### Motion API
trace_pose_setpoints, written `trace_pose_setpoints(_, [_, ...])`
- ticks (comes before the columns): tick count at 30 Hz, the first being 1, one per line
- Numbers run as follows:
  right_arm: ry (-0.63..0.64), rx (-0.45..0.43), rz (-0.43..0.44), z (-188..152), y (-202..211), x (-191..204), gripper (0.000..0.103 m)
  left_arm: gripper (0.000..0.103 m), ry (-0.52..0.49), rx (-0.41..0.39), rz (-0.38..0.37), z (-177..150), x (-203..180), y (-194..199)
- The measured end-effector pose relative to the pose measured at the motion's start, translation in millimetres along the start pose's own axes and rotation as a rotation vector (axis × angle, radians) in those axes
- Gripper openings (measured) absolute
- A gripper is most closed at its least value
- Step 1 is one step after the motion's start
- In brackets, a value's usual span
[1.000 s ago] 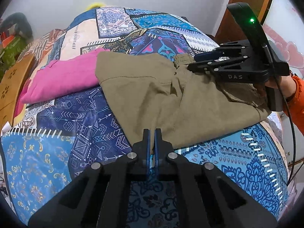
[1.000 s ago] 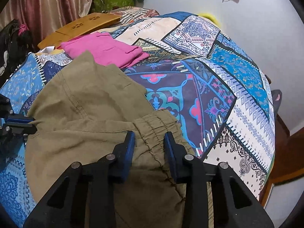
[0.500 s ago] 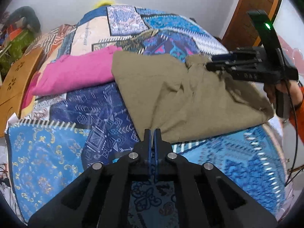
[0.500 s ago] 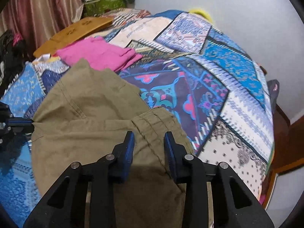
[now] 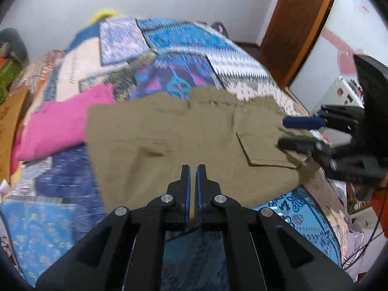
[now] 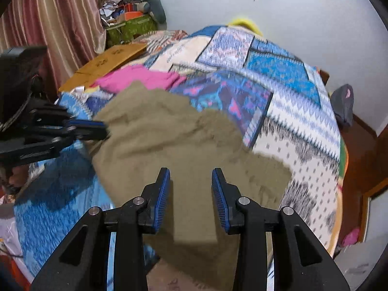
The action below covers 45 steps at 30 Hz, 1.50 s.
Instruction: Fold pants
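Olive-khaki pants [image 5: 194,131] lie spread on a patchwork bedspread [image 5: 181,38], with a flap pocket [image 5: 264,150] facing up. My left gripper [image 5: 191,168] is shut, and a thin fold of the pants' near edge shows between its pads. In the right wrist view it comes in from the left [image 6: 104,128], pinching that edge of the pants [image 6: 181,140]. My right gripper [image 6: 190,172] hovers over the waistband end with its jaws opening. Cloth lies below the pads, not pressed by them. In the left wrist view the right gripper [image 5: 281,133] sits at the right, above the pocket.
A folded pink garment [image 5: 60,123] lies just beyond the pants on the left. Flat cardboard [image 6: 106,60], a green bag [image 6: 131,29] and a striped curtain [image 6: 48,24] line the far left side. A wooden door frame [image 5: 298,24] stands to the right of the bed.
The right gripper has let go of the gathered waistband and drawn back, its jaws wider. The pants now lie flatter. The left gripper moved, staying shut at the pants' edge.
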State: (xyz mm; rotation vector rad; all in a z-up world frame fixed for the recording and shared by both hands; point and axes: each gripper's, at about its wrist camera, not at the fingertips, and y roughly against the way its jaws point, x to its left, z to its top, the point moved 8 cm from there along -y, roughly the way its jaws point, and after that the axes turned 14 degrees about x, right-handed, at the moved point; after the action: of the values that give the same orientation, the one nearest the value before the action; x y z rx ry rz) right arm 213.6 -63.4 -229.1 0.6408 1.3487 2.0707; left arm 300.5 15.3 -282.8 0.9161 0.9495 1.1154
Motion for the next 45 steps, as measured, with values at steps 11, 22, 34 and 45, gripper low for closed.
trace_pose_setpoints(11, [-0.12,-0.023,0.057,-33.9,2.0,-18.8,0.034,0.011,0.06,-0.001,0.234,16.9,41.0,-20.1])
trace_pose_setpoints(22, [-0.276,-0.106,-0.093,-54.3,45.5,-62.2,0.052,0.064,0.163,-0.064,0.114,-11.7,78.8,30.7])
trace_pose_setpoints(34, [-0.379,-0.094,-0.089,-55.2,29.3,-91.5,0.076,0.087,0.127,-0.088,0.179,-4.3,78.2,23.0])
trace_pose_setpoints(45, [-0.455,0.03,0.122,-55.9,-30.5,-106.3,0.076,0.075,0.188,0.008,0.073,9.1,93.8,-33.6])
